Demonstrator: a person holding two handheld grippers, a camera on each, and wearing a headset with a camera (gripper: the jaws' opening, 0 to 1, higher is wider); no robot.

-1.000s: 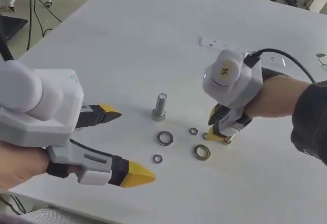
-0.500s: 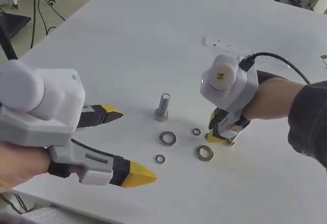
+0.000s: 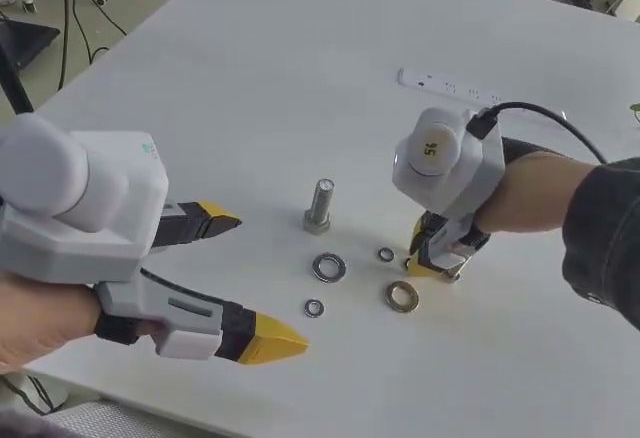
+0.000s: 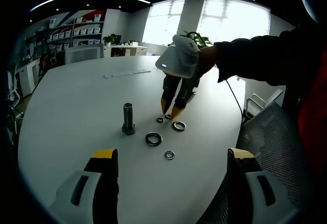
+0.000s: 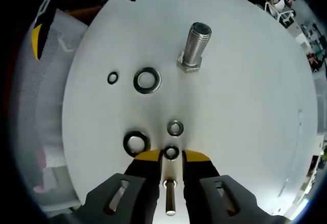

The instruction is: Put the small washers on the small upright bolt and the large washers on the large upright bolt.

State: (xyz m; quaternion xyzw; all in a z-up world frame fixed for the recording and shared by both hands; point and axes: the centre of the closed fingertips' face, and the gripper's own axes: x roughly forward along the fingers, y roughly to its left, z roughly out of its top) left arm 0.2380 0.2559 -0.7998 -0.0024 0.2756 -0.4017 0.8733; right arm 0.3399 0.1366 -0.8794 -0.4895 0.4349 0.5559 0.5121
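**Right gripper (image 5: 172,156) tipped down over a small washer (image 5: 171,152); left gripper (image 3: 258,280) held open**

The right gripper points down at the white desk (image 3: 250,78), with its yellow tips close to the surface. Its jaws stand narrowly apart and the small washer lies flat between the tips. Whether they press on the washer cannot be told. Behind the tips, the right gripper view shows a thin small bolt (image 5: 169,198) between the two jaws. The left gripper hovers above the near side of the desk. Its jaws are wide apart, hold nothing, and are aimed toward the parts.

The large bolt (image 3: 318,206) stands upright on its hex head between the two grippers and touches neither. The remaining washers lie flat on the desk in front of it.

- **First large washer (image 3: 328,267):** just in front of the large bolt.
- **Second large washer (image 3: 402,296):** just beside the right gripper's tips.
- **Second small washer (image 3: 386,254):** between the first large washer and the right gripper's tips, apart from both.
- **Third small washer (image 3: 313,308):** near the first large washer, the closest of the washers to the left gripper.

A white power strip (image 3: 445,86) lies farther back on the desk, well apart from the parts.
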